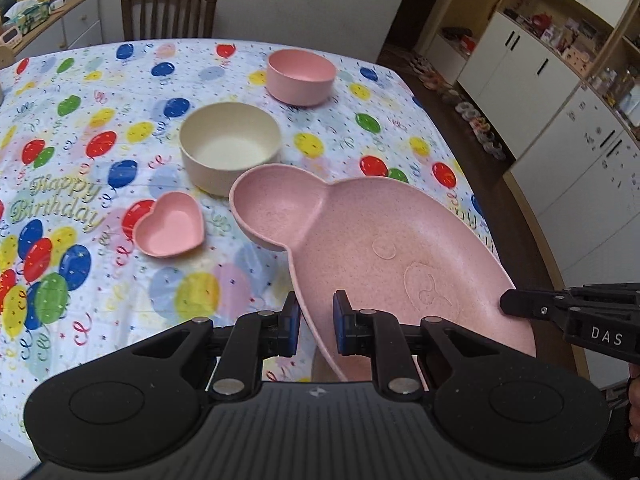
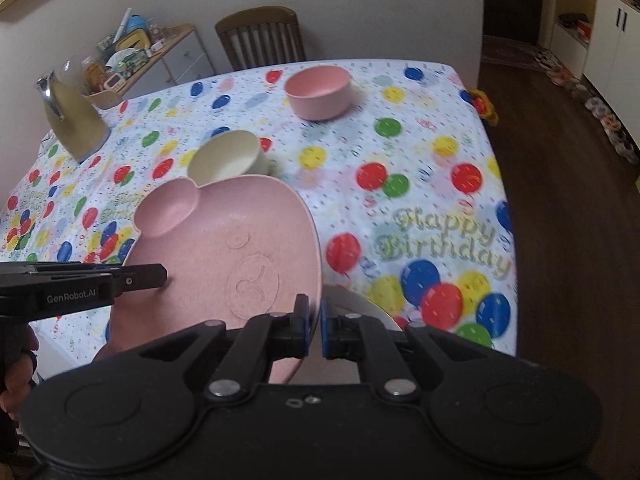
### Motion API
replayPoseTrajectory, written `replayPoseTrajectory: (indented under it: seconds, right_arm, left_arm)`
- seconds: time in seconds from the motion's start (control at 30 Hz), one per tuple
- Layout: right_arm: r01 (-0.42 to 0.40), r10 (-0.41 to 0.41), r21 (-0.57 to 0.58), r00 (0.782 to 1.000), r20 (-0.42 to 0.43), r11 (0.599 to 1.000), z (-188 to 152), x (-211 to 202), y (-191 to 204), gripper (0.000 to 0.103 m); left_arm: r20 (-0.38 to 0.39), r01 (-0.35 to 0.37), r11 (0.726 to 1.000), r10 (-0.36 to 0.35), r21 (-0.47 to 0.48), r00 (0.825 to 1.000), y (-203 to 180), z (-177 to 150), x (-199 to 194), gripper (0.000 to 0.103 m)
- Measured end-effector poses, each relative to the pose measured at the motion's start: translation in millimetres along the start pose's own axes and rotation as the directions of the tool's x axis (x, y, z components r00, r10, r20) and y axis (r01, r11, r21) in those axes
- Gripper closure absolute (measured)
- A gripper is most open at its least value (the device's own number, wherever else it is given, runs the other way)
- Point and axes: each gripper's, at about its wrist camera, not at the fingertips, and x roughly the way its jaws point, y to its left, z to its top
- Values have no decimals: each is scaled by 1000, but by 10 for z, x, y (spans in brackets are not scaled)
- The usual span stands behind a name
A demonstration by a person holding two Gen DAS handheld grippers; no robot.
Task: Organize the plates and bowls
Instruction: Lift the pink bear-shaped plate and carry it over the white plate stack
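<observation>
A pink bear-shaped plate with a round ear compartment hangs tilted above the table, held at both sides. My left gripper is shut on its left rim, and my right gripper grips the opposite rim. In the right wrist view my right gripper pinches the edge of the pink plate, and the left gripper comes in from the left. On the table stand a cream bowl, a pink bowl and a small pink heart dish. A white plate shows partly beneath the pink one.
The table wears a balloon-print birthday cloth. A cream kettle stands at its far left corner. A wooden chair sits behind the table. The table's right edge drops to dark wood floor, with white cabinets beyond.
</observation>
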Motion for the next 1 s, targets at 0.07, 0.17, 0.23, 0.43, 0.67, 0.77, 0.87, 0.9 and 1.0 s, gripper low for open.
replayPoseTrajectory:
  seconds: [0.07, 0.17, 0.23, 0.43, 0.67, 0.77, 0.87, 0.9, 1.0]
  right_arm:
    - [7, -6, 16, 1000, -8, 1000, -93, 10, -66, 98]
    - [17, -16, 30, 1000, -18, 999, -232, 41, -143, 97]
    - [20, -19, 35, 1000, -25, 999, -316, 58, -180, 97]
    - [28, -26, 36, 999, -42, 999, -514, 110, -262, 97]
    - [39, -37, 42, 997, -61, 998, -668, 178, -315, 97]
    - [40, -36, 54, 997, -69, 998, -707, 208, -351, 97]
    - [38, -34, 57, 997, -75, 998, -745, 229, -360, 97]
    - [34, -29, 60, 997, -76, 998, -758, 235, -364, 97]
    - [25, -19, 64, 996, -83, 998, -785, 244, -359, 97]
  left_arm:
    - [-7, 0, 1000, 0, 11, 1000, -59, -46, 59, 87]
    - [-14, 1, 1000, -1, 15, 1000, -111, -96, 142, 87]
    - [-20, 3, 1000, -2, 17, 1000, -134, -137, 194, 87]
    - [-36, 7, 1000, -6, 28, 999, -187, -287, 311, 87]
    - [-61, 9, 999, -7, 36, 998, -221, -423, 403, 87]
    - [-70, 5, 999, -2, 37, 998, -228, -467, 430, 87]
    - [-64, -2, 999, 5, 43, 998, -233, -495, 427, 87]
    - [-65, -3, 999, 5, 41, 998, -229, -498, 427, 87]
    - [-70, -15, 999, 17, 34, 997, -207, -512, 438, 87]
